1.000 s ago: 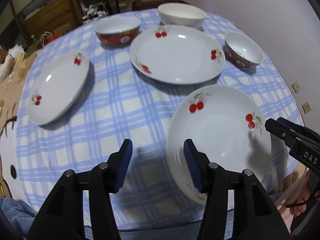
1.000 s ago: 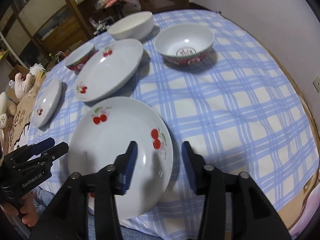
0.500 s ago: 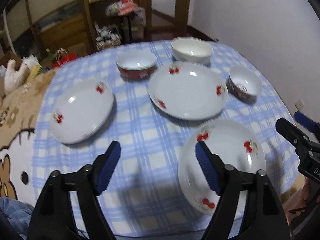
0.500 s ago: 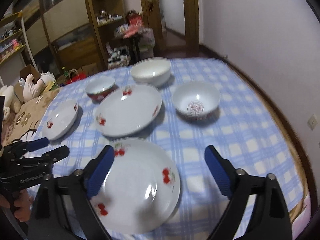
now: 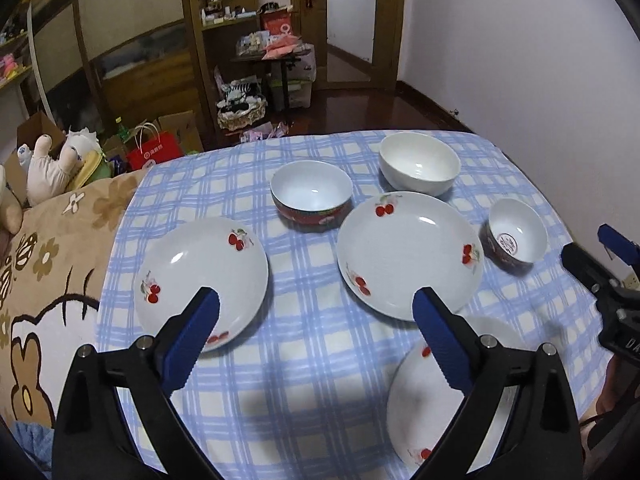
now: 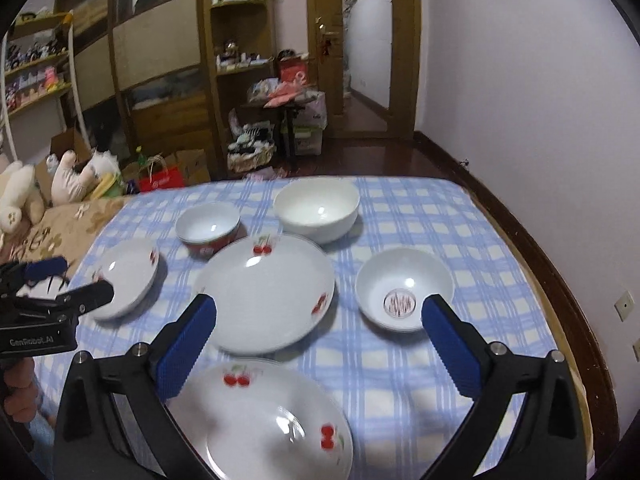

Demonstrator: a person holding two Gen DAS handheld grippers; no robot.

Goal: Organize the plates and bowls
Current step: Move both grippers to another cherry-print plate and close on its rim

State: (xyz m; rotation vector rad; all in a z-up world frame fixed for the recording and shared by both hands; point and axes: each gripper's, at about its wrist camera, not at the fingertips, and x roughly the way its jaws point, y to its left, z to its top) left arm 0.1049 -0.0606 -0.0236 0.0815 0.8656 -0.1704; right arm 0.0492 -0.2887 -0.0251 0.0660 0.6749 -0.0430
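Left wrist view: left gripper [image 5: 316, 334] released, jaws just opened wide, nothing between them.
Right wrist view: right gripper [image 6: 320, 336] likewise released and empty, jaws just spread.
Near plate [image 6: 260, 420]: flat on the checked tablecloth [image 6: 400, 360], just below the right gripper, nearer it.
Middle plate [image 5: 408, 254]: directly beyond, likely stacking target.
Axis: round plates, none; all face up.
Bowls: three behind, well apart.

You have three cherry-print plates [image 5: 404, 252] [image 5: 200, 280] [image 5: 436, 408] and three bowls on the table: one plain white bowl [image 5: 418, 168] and two red-sided bowls [image 5: 311, 196] [image 5: 514, 234].
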